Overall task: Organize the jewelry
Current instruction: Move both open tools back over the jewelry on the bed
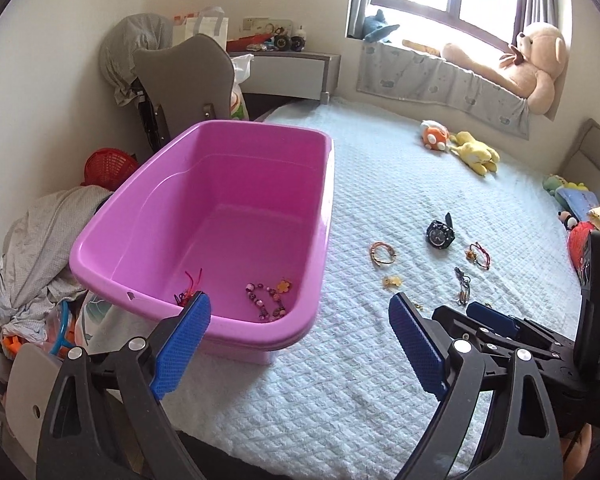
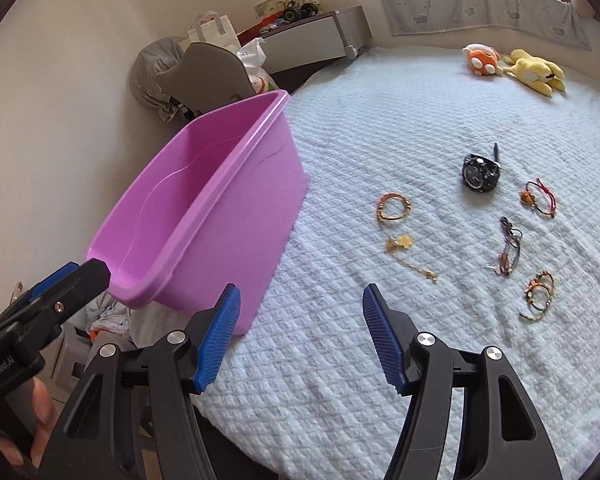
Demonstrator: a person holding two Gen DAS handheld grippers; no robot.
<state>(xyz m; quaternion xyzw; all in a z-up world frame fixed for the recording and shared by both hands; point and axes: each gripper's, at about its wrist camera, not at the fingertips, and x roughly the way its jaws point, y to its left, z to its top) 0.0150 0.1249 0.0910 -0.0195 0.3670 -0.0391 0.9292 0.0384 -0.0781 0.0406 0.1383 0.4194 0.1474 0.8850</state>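
Jewelry lies loose on the white quilted bedspread [image 2: 340,360] ahead of my right gripper [image 2: 300,336], whose jaws stand wide and empty. Nearest, just ahead and to the right, is the gold chain with a yellow charm [image 2: 410,254], the orange bracelet [image 2: 394,206] beyond it. I'd come down over the charm and pinch there, since a thin chain slips. My left gripper [image 1: 300,344], also wide and empty, hovers at the pink tub [image 1: 324,200], where the beaded string [image 1: 268,298] already lies.
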